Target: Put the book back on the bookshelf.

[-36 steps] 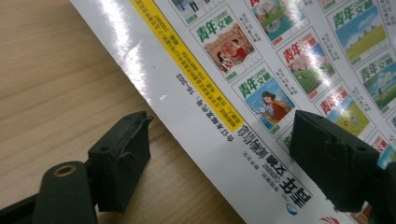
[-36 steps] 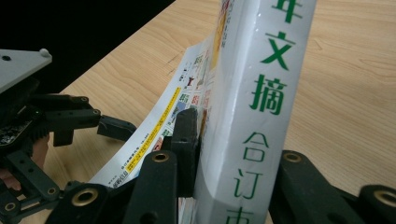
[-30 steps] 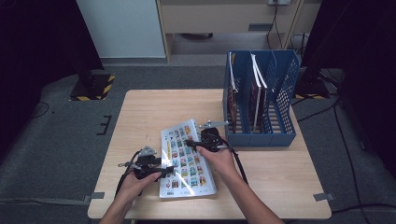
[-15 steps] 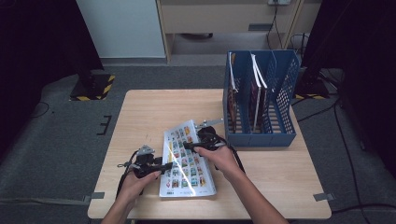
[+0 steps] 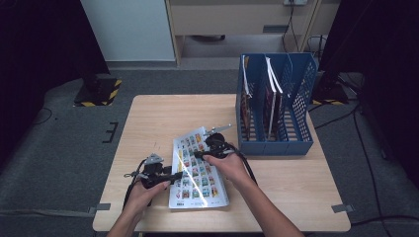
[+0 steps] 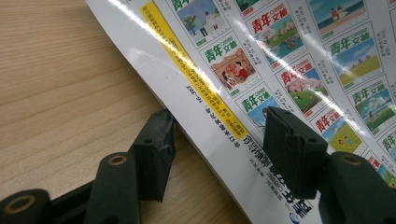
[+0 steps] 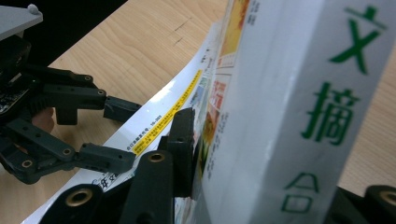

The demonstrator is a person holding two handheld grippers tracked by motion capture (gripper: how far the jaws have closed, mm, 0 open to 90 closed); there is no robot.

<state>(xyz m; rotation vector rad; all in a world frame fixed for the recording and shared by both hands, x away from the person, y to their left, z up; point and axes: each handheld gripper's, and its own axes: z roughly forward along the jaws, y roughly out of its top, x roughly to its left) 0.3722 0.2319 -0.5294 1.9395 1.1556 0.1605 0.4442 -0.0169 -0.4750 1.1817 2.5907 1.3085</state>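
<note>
The magazine (image 5: 197, 173) lies on the desk (image 5: 158, 118) before the blue file rack (image 5: 276, 98), its spine edge pinched in the just-tightened right claw (image 5: 207, 150), its left edge between the half-open left claw (image 5: 175, 175), one jaw resting on the cover.

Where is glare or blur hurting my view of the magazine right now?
High view: a bright glare streak crosses the magazine cover. Left gripper view: white reflections run across the cover, print still readable. Right gripper view: the near spine is soft, out of focus.
</note>
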